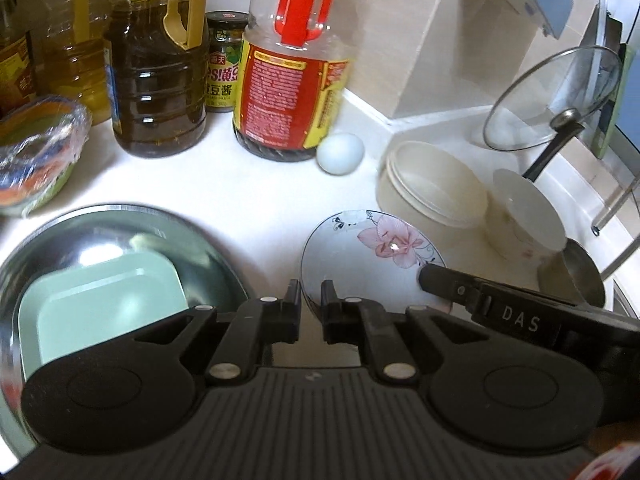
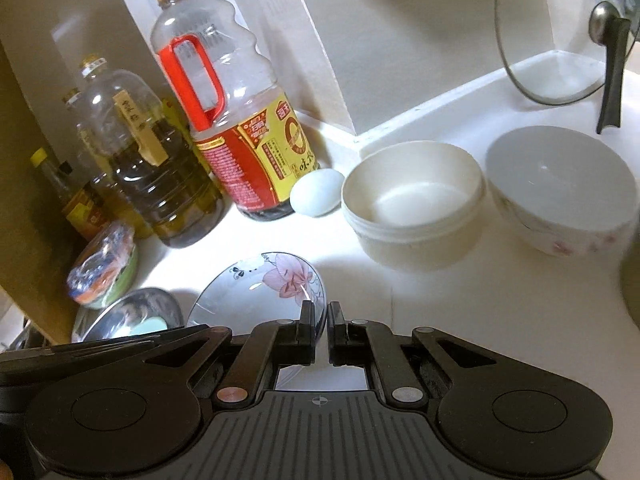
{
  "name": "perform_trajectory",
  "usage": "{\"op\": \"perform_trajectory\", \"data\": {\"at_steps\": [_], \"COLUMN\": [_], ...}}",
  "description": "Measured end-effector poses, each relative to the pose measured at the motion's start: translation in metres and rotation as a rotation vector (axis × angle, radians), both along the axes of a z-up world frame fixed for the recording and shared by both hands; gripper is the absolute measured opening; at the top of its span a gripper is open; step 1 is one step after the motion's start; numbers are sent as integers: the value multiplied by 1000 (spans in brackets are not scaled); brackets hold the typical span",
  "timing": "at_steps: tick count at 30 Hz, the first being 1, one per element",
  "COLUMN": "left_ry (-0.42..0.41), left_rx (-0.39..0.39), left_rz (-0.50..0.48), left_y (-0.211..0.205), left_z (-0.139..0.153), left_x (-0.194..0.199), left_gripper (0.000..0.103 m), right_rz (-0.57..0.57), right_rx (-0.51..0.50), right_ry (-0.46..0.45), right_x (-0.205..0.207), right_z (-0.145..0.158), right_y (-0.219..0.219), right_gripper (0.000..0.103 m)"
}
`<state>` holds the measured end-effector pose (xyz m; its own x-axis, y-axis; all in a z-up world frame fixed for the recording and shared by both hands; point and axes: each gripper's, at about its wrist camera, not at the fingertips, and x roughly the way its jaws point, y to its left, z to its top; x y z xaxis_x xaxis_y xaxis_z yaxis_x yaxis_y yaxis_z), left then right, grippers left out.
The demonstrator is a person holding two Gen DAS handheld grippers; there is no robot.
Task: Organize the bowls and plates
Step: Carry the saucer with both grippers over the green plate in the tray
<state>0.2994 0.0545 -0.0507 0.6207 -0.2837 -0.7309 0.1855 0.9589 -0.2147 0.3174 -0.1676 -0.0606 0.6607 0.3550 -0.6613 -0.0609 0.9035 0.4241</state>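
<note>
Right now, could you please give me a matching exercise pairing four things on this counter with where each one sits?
Things:
1. egg
2. green square dish
3. glass lid
4. flowered plate

Places:
A. inside the steel bowl
B. propped upright by the wall
C. beside the red-handled bottle
D. flat on the counter, in front of the cream bowl

Pairs: 1-C, 2-A, 3-B, 4-D

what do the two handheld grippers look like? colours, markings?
Left gripper and right gripper look alike: matte black, ribbed base plate, round pivot housings, silver rivets, two short blocky fingers. White "DAS" lettering on the right one, seen from the left wrist camera.
</note>
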Motion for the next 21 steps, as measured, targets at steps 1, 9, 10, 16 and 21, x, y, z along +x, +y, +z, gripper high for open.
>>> {"op": "perform_trajectory", "data": {"at_steps": [1,9,10,16,21], "left_ry": [0,-1,-1,-9,-13], "left_rx": [-2,-24,-26,-38,-42], "left_rz": [2,44,53,124,202], "left_y": [-1,-2,-1,11,27], "left_z": [1,7,8,14,18], "left_x": [-6,-59,-65,-103,-129], "left_gripper": [9,9,9,9,9], "right_rz": [3,54,63,135,212], "right_rx": [2,8,9,21,31], "right_ry": [1,9,10,15,15], "right_x": [-5,-46,-50,-73,-86], "right_z": [2,12,13,18,22], "right_y": [-2,-10,-11,-5,10], "right_gripper": [6,6,6,6,6]}}
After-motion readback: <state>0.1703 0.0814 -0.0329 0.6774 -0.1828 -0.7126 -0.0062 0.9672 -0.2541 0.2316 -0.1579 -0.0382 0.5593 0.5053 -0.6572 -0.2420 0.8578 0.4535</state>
